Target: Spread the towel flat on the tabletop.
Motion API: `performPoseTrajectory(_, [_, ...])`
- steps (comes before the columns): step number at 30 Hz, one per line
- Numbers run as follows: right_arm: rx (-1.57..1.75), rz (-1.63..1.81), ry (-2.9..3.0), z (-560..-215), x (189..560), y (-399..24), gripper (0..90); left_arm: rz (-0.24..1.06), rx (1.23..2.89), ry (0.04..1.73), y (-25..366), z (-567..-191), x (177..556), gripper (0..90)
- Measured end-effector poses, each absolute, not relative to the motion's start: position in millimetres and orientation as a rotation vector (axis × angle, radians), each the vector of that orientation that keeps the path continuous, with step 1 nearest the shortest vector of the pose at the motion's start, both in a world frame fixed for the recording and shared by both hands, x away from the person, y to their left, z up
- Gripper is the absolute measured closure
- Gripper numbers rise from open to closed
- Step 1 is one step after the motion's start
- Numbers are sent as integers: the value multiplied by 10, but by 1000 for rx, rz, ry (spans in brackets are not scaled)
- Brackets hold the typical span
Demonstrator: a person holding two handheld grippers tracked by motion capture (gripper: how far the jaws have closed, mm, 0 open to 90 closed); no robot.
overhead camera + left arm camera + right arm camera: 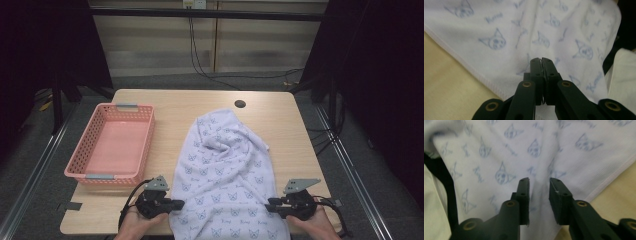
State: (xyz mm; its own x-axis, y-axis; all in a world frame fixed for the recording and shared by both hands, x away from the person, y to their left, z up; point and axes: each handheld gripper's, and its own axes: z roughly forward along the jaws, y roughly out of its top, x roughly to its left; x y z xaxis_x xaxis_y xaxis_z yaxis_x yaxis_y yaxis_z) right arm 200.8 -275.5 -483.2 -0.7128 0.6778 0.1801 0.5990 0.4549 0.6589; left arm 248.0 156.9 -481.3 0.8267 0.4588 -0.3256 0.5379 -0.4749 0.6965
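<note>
Pale wooden table (280,107) under dark surrounds (patterned towel (225,170) spread), left gripper (541,61) jaws together, right gripper (539,183) jaws parted.

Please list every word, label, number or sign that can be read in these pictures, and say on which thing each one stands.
None can be read.
The white towel carries short blue script words between its cat-face prints, but they are too blurred to read in the left gripper view and in the right gripper view.
The pink basket shows no text.
</note>
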Motion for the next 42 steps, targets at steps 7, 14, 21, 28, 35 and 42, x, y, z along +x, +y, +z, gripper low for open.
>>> performPoseTrajectory(7, [1178,1172,2388,-4742,2398,-2823,538,-41,2107,734,1289,-4797,2911,803])
performPoseTrajectory(14, [1220,1133,2308,-4778,2941,-2758,479,61,2149,785,1139,-4922,3299,763])
performPoseTrajectory(21, [1264,1107,2228,-4759,3171,-2836,483,-17,2216,762,1281,-5000,3130,881])
performPoseTrajectory(28, [1288,1121,2228,-4825,3369,-2787,472,-105,2244,712,1414,-4956,2860,813])
performPoseTrajectory(35, [1286,1209,2231,-4758,3257,-2696,882,19,2135,781,1323,-4911,3147,668])
performPoseTrajectory(42, [1301,1177,2226,-4704,2754,-3097,900,37,2199,779,1301,-4983,3131,620])
